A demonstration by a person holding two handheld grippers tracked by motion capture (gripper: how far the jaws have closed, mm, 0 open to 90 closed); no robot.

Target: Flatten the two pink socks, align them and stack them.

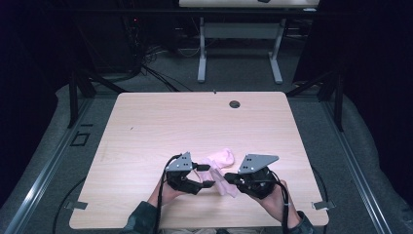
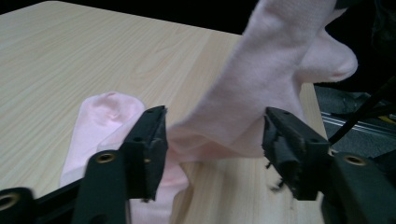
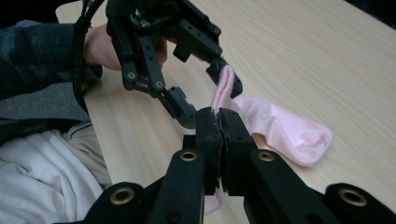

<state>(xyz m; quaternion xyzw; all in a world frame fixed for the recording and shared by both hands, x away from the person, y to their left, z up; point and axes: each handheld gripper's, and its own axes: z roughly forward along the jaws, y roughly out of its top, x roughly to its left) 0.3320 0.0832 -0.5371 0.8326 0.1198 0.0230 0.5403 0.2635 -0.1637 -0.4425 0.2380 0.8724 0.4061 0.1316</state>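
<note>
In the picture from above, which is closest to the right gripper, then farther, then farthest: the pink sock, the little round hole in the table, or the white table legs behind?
From the right gripper:
1. Pink sock, right beside it, between both grippers.
2. Round hole, near the table's far edge.
3. White table legs, on the floor beyond the table.

Pink socks: 2 — one lifted [image 2: 280, 60], one flat on the table [image 2: 100, 126]
Grippers: 2 — left gripper [image 1: 207, 175], right gripper [image 1: 228, 178]
Grey three-cornered plates: 2, one on each gripper
Hands: 2, one per gripper
Tables: 2 — wooden table [image 1: 160, 122] in front, second table [image 1: 238, 29] beyond it
Round holes in wooden table top: 1 [image 1: 234, 104]
</note>
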